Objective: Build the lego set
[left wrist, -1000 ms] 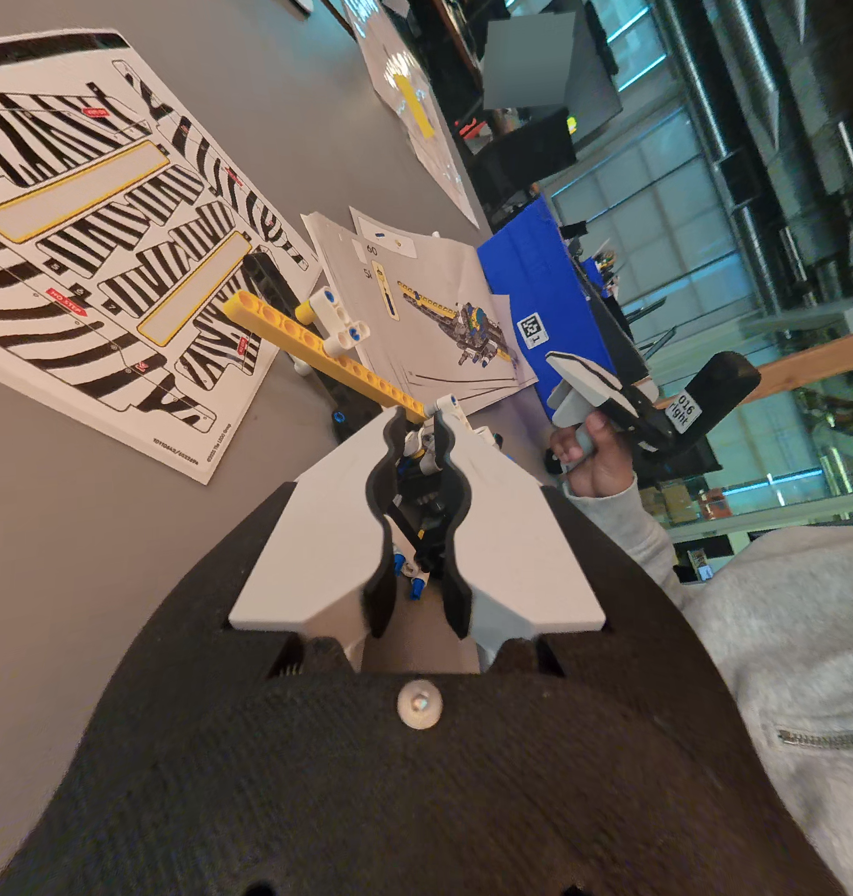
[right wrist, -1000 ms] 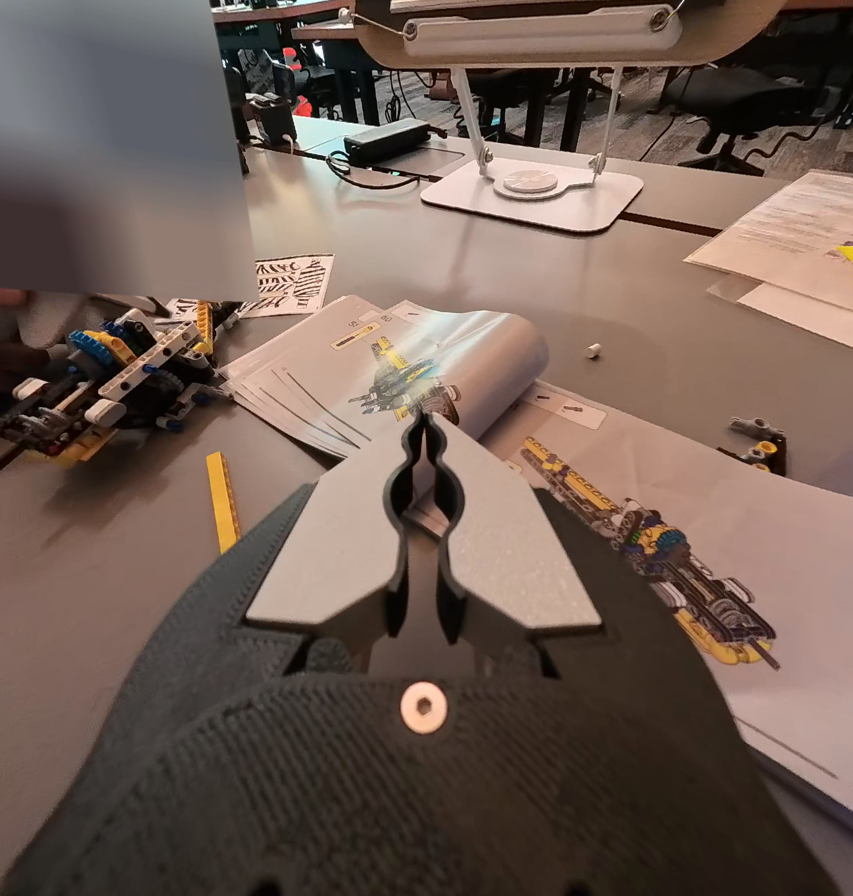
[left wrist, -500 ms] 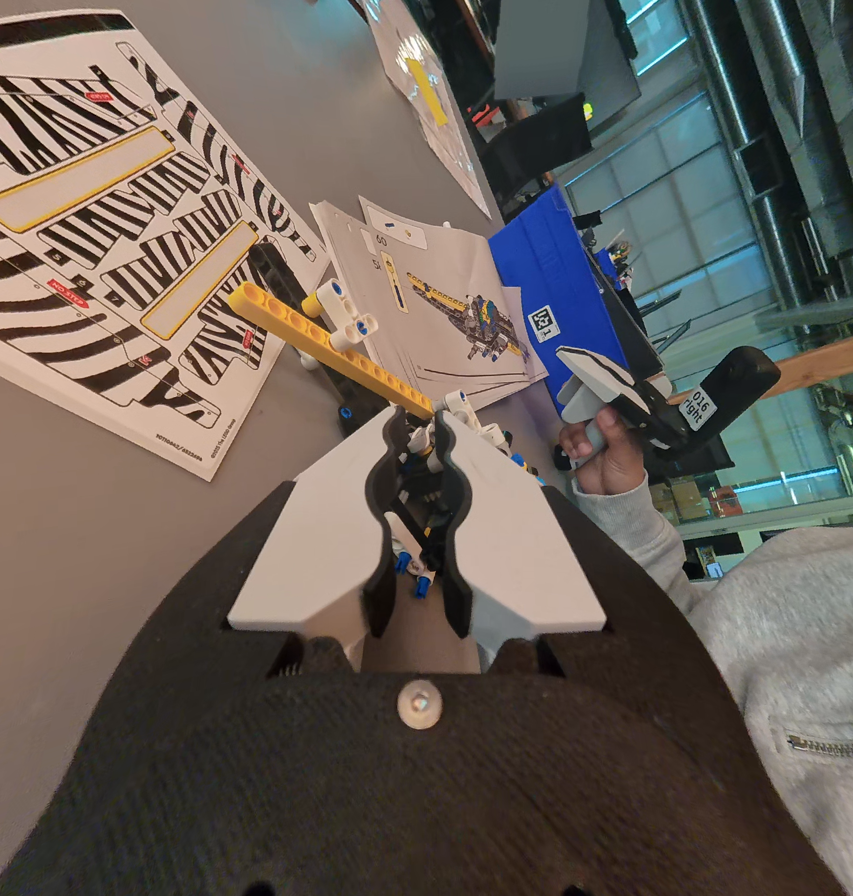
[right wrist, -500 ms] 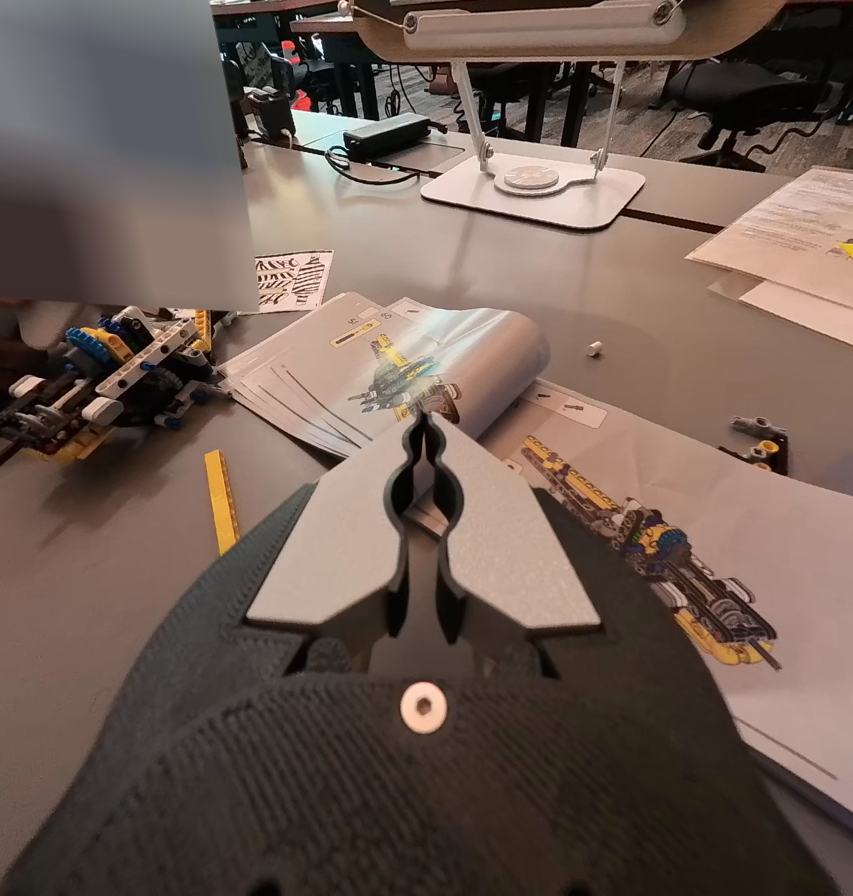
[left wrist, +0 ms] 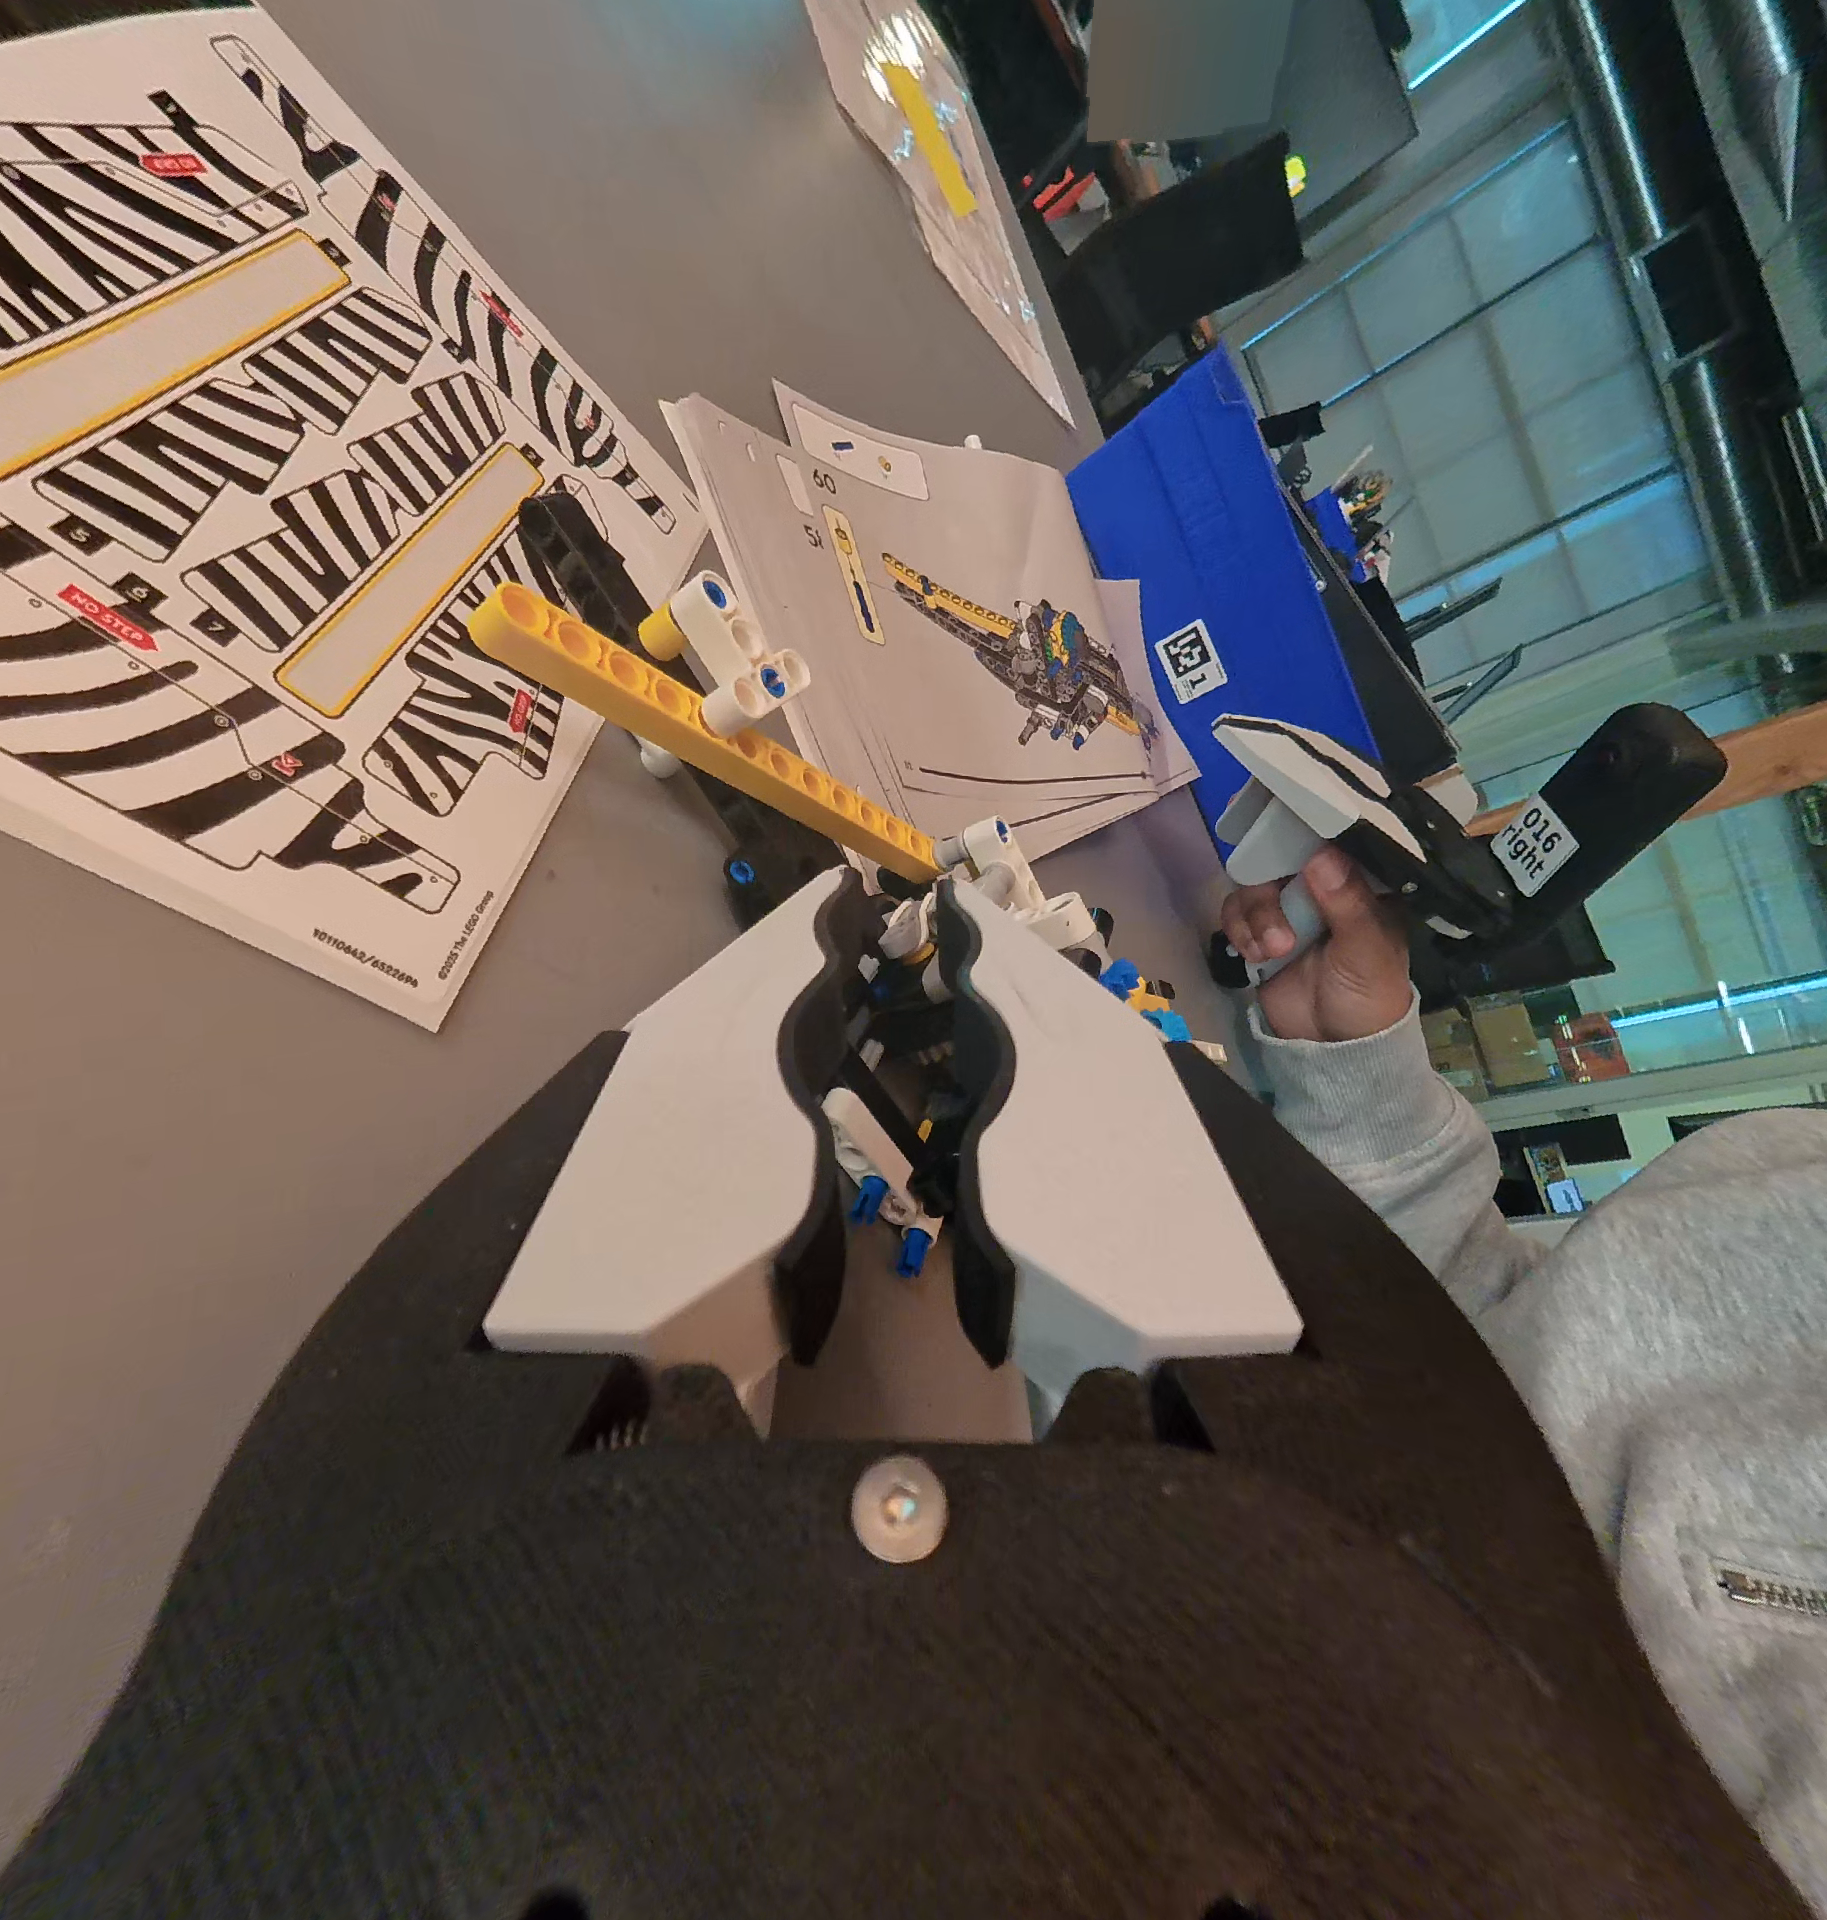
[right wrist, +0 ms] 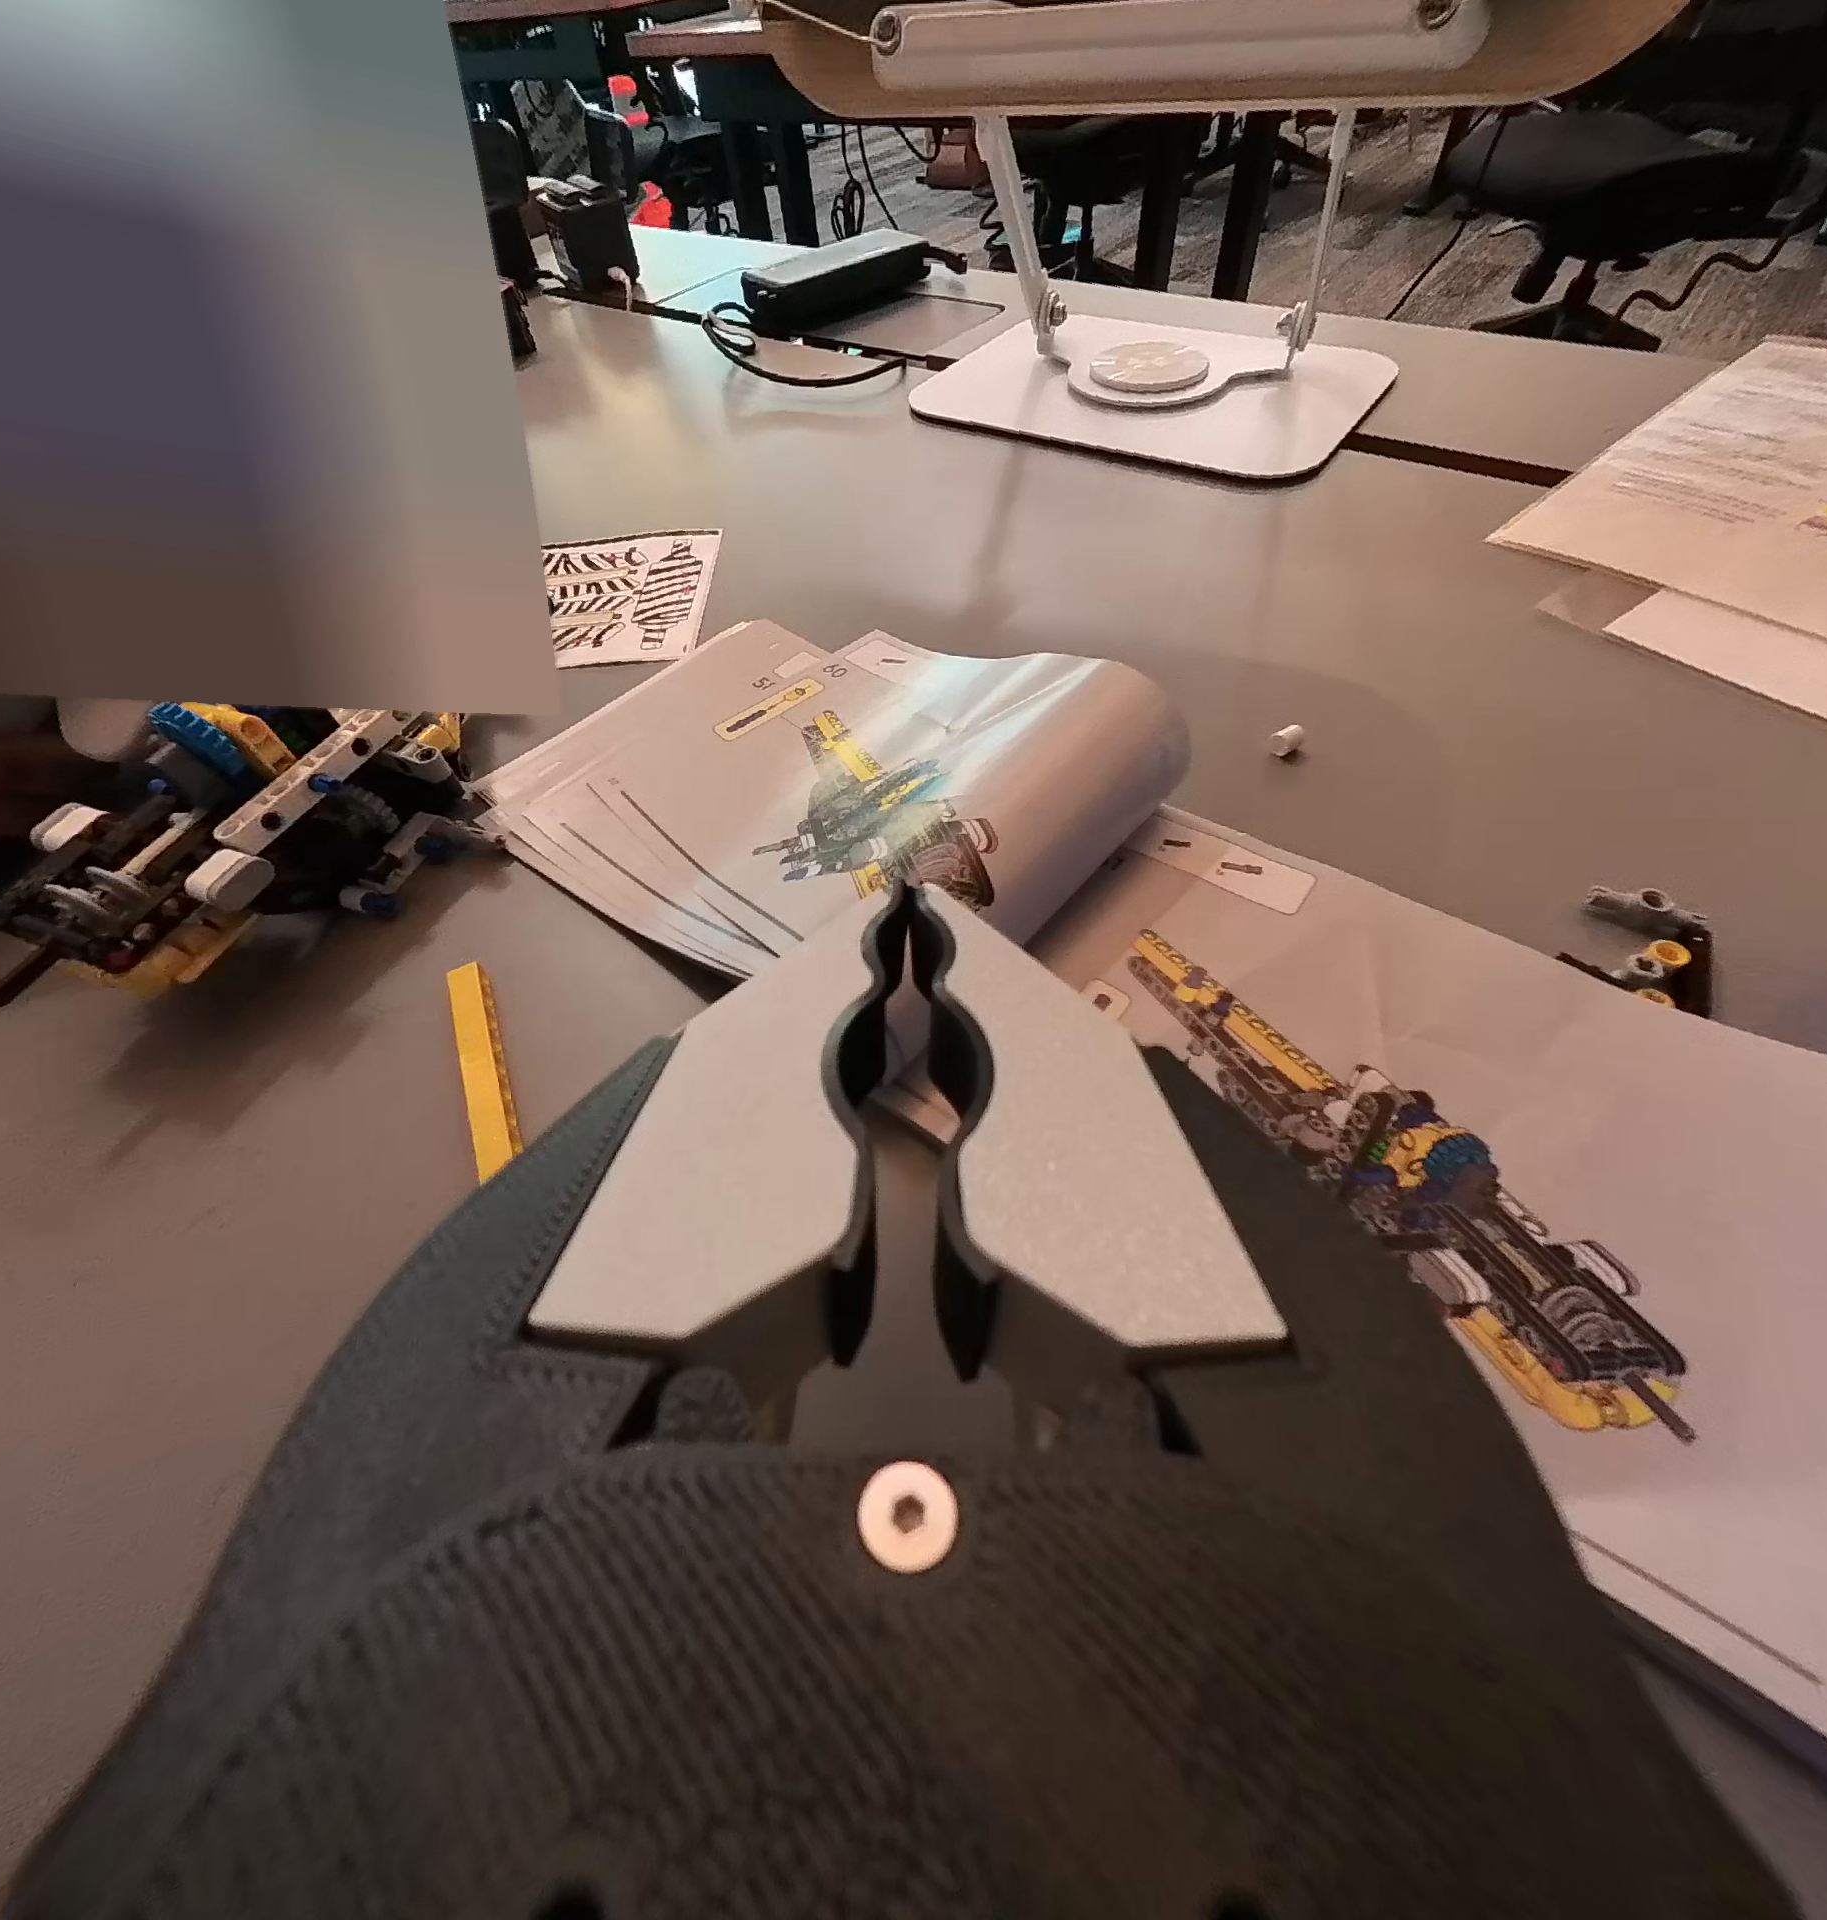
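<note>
left wrist view: left claw [left wrist: 893, 914] pinches the lego model [left wrist: 914, 1049], steadying it over the bench [left wrist: 161, 1195]; yellow beam [left wrist: 696, 727] sticks out forward.
right wrist view: right claw [right wrist: 907, 906] pressed together, apparently empty, above instruction booklet [right wrist: 992, 769], likely checking the step; loose yellow beam [right wrist: 481, 1065] ready nearby.

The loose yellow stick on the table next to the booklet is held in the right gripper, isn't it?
No. The right wrist view shows the yellow stick lying loose on the table next to the booklet, but the right gripper is shut on nothing.
</note>
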Motion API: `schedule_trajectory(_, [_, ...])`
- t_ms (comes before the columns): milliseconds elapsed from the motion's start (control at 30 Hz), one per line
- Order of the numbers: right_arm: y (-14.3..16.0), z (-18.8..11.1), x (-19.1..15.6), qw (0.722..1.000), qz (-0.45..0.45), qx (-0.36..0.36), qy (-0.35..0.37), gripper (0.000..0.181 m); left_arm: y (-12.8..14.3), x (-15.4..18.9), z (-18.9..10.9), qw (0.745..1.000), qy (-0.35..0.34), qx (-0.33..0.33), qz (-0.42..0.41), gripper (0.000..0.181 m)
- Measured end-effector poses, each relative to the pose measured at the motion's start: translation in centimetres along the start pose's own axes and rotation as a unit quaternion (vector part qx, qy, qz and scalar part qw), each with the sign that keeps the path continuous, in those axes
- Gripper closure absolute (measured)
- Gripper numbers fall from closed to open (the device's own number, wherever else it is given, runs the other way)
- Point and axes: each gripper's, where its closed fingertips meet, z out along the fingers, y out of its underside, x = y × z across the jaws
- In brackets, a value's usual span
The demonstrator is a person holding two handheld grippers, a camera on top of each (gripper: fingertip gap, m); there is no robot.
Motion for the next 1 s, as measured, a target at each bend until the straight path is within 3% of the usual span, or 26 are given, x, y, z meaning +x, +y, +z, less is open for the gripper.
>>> schedule_trajectory(700, [0.0,0.2,0.0,1.000,0.000,-0.001,0.000,0.181,0.0,0.0,0.0,1.000,0.001,0.000,-0.002,0.171])
schedule_trajectory(1000, [-0.1,0.3,0.1,1.000,0.003,0.001,0.000,0.181,-2.4,-0.9,-1.5,0.996,-0.016,0.084,-0.021,0.171])
